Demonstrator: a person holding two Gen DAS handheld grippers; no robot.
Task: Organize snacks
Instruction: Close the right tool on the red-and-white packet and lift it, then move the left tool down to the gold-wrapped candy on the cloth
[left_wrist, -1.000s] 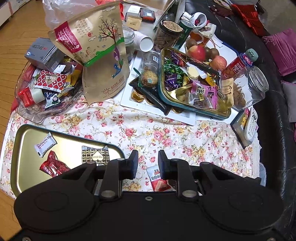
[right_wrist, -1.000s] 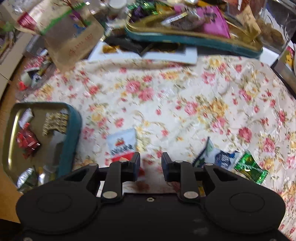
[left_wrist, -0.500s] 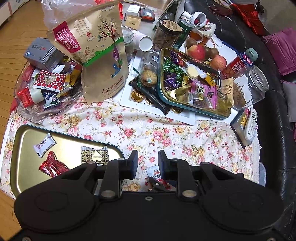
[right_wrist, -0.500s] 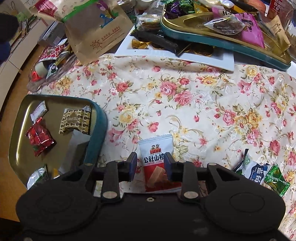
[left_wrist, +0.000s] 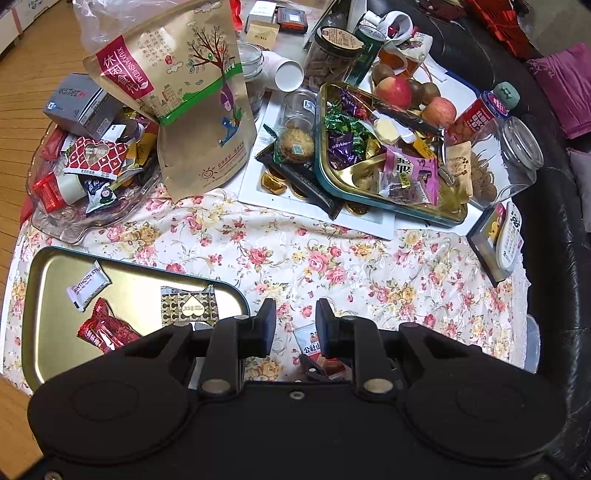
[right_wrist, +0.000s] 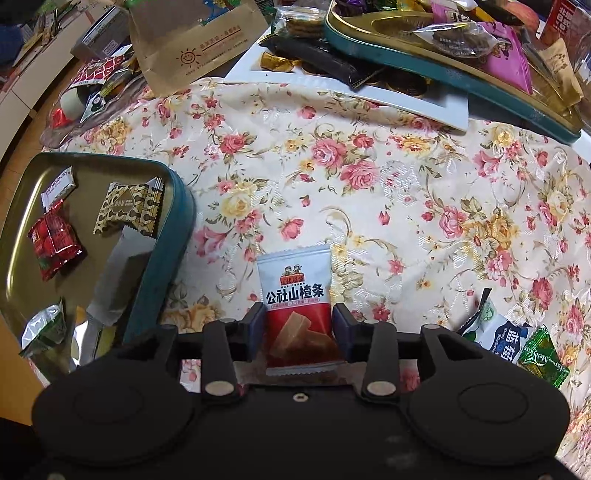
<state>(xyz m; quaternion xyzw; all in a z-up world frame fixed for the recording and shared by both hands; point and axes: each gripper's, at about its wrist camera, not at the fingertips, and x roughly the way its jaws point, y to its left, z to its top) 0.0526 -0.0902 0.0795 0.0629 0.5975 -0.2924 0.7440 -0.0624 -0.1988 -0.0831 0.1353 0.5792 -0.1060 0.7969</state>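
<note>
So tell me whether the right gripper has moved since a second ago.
Yes. The right gripper has come forward over the hawthorn strip packet, which lies still on the floral tablecloth; its jaws are opening, with the packet between them.

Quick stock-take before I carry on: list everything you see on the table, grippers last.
Near tin tray: one, teal wall, gold inside, left on the floral cloth.
Wrapped snacks in it: at least four, among them a white bar, a red pack, a gold-patterned pack.
Hawthorn strip packet: one, white and red, on cloth.
Far tin tray: one, heaped with sweets.
Kraft bag: one, brown, far left.
Apples: two, red.
Left gripper: shut, empty.
Right gripper: opening around the packet.
</note>
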